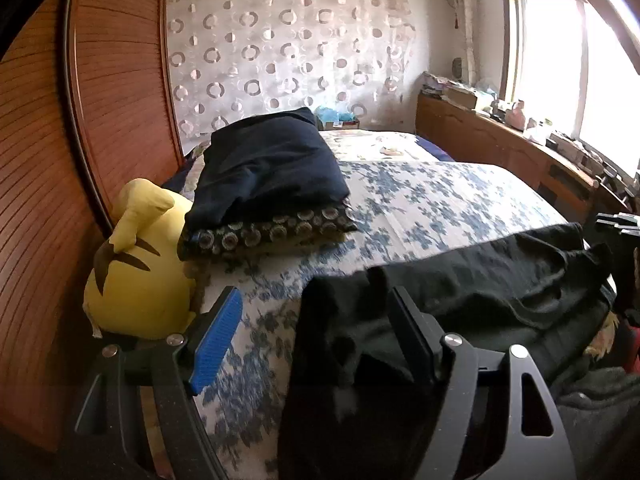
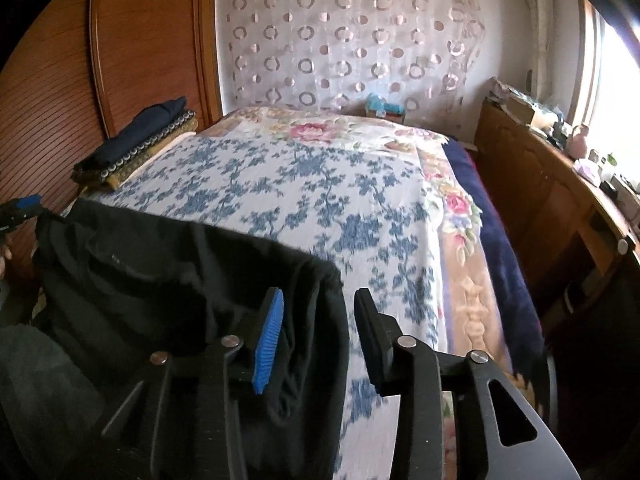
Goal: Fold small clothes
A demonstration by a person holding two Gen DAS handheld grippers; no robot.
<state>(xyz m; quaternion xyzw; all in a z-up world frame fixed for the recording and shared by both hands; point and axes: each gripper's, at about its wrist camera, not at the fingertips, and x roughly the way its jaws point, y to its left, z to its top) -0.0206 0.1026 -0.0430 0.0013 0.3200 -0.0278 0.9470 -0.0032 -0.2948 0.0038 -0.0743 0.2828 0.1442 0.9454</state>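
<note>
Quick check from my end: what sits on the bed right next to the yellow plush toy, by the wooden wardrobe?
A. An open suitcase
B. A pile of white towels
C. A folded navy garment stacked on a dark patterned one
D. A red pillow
C: in the left wrist view a folded navy garment lies on a dark patterned one, beside the yellow plush toy on the bed.

Your left gripper [image 1: 316,332], lower centre of its frame, is matte black with slotted arms, round silver screws at the pivots and a ribbed blue pad. Your right gripper [image 2: 318,336] matches it: black arms, silver screws, blue ribbed pad.
</note>
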